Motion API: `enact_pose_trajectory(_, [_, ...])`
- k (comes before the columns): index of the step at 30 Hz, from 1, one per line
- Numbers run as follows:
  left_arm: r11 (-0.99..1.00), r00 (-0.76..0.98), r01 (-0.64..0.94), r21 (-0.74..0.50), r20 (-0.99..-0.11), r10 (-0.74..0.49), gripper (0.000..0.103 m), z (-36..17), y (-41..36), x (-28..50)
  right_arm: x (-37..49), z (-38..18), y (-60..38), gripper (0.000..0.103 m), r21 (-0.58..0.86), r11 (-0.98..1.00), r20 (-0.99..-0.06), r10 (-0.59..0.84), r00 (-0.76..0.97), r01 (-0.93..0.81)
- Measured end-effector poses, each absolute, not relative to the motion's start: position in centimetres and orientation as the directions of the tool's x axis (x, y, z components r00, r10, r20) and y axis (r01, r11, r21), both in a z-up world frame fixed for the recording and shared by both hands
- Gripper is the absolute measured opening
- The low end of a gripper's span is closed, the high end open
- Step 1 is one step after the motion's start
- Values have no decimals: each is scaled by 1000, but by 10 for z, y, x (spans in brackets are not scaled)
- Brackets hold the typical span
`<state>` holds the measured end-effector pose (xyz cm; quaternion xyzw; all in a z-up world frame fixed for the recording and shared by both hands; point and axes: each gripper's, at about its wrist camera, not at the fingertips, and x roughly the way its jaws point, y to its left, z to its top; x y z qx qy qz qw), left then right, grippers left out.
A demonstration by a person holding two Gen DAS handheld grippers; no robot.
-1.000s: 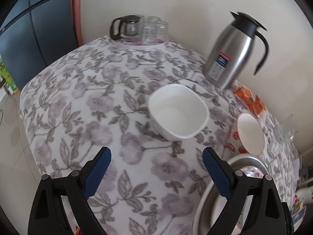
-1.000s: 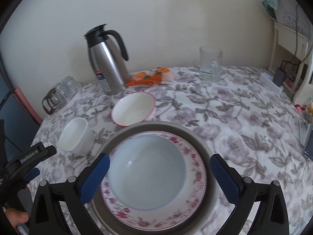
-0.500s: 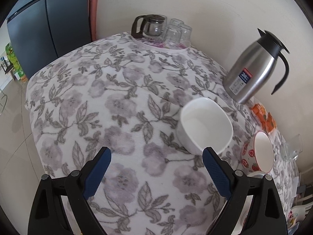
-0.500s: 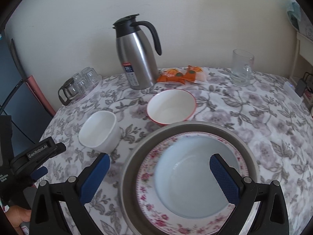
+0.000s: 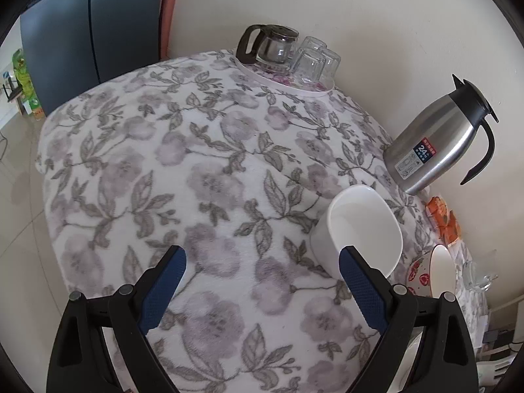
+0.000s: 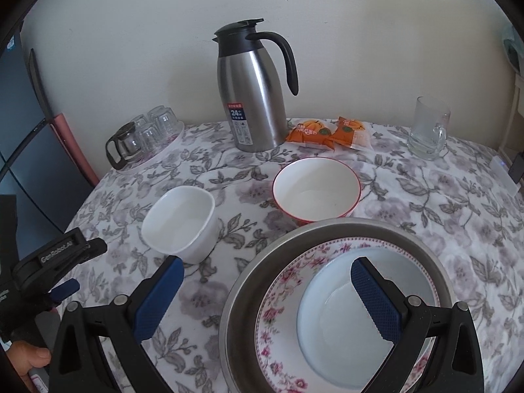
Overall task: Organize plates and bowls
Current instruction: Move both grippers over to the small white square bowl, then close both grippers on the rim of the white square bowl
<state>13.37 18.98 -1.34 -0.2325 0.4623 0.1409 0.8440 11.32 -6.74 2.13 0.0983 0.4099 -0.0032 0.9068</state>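
Note:
A plain white bowl (image 6: 180,221) (image 5: 363,229) stands on the floral tablecloth, left of a red-rimmed bowl (image 6: 317,189) (image 5: 435,273). Close in front, a metal basin (image 6: 262,258) holds a flowered plate (image 6: 281,281) with a pale blue bowl (image 6: 340,314) in it. My right gripper (image 6: 267,293) is open and empty above the basin's near left rim. My left gripper (image 5: 262,283) is open and empty over bare cloth, its right finger just in front of the white bowl. In the right wrist view the left gripper (image 6: 62,262) shows at the far left.
A steel thermos jug (image 6: 253,91) (image 5: 439,144) stands by the wall. A tray with a glass pot and upturned glasses (image 6: 144,137) (image 5: 288,55) is at the back left. Orange snack packets (image 6: 327,131) and a glass mug (image 6: 427,129) lie at the back right.
My left gripper has swung left, so the white bowl slid from the view's centre to its right. My right gripper has also shifted left, the basin now at lower right. Nothing was grasped.

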Motion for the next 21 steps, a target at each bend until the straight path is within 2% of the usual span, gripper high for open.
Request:
enact_pose_trajectory(7, [871,545,-384,-306,-837,-54,95,-15,185,156,135,25,-55,103,189,979,-739,94,667,71])
enact_pose_trajectory(11, [873,546,-374,-313,-835,-66,95,-18,184,169,151,20,-47,94,197,978,-755,104,648,72])
enact_pose_trajectory(16, [859,534,-389,-333,-842,-84,95,-28,189,185,169,12,-34,92,197,978,-773,113,624,67])
enact_pose_trajectory(21, [850,541,-385,-360,-834,-109,95,-33,192,195,184,6,-21,86,189,980,-788,115,604,60])
